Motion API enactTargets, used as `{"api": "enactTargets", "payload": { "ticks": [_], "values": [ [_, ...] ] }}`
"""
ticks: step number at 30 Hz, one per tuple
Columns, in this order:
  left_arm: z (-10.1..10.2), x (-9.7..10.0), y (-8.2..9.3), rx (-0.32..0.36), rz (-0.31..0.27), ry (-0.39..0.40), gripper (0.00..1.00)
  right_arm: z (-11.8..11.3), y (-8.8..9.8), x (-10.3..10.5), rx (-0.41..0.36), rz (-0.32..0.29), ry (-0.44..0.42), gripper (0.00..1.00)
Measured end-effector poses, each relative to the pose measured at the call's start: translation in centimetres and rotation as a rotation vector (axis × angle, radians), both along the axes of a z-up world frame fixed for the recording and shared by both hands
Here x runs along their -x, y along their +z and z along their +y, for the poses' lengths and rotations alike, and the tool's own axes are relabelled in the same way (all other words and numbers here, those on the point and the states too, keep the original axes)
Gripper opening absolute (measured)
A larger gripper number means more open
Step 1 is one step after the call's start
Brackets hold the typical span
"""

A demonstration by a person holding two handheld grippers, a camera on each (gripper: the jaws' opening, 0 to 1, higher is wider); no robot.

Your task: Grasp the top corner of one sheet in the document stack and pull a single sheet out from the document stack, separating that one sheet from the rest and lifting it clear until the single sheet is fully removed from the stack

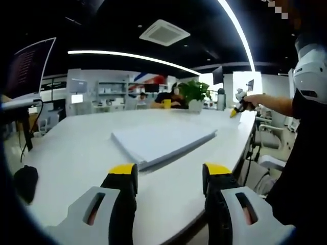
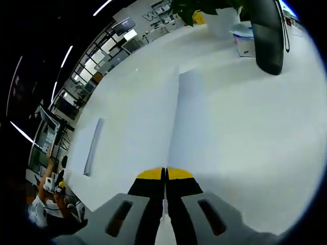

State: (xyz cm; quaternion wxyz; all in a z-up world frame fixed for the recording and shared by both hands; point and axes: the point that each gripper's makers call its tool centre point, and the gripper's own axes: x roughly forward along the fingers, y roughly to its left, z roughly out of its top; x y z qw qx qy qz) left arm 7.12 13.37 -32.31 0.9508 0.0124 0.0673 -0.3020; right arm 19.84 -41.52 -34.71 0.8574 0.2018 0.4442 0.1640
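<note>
— Where's the document stack (image 1: 162,140)?

— Flat on the white bench (image 1: 76,153), ahead of my left hand-held gripper (image 1: 170,176), whose jaws stand spread and empty.

— And the right?

— My right hand-held gripper (image 2: 165,179) is pressed together on a single sheet (image 2: 186,122), I think by its edge, held above the bench.
</note>
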Motion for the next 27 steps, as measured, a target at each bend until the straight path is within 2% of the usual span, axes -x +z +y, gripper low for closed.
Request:
{"api": "enactTargets", "payload": {
  "ticks": [12, 15, 19, 24, 27],
  "values": [
    [0.8, -0.2, -0.2, -0.002, 0.006, 0.022, 0.50, -0.5, -1.0, 0.1, 0.065, -0.010, -0.015, 0.04],
    [0.7, -0.4, -0.5, -0.009, 0.017, 0.024, 0.50, -1.6, -1.2, -0.3, 0.081, -0.013, -0.020, 0.06],
    [0.2, -0.3, -0.3, -0.002, 0.011, 0.007, 0.50, -1.2, -1.4, 0.5, 0.091, -0.016, -0.031, 0.08],
    [0.0, -0.3, -0.5, -0.007, 0.014, -0.002, 0.50, -1.4, -1.5, 0.8, 0.129, -0.036, -0.027, 0.14],
    [0.1, -0.4, -0.5, -0.010, 0.015, 0.012, 0.50, -1.4, -1.7, 1.3, 0.161, -0.043, -0.019, 0.20]
  ]
}}
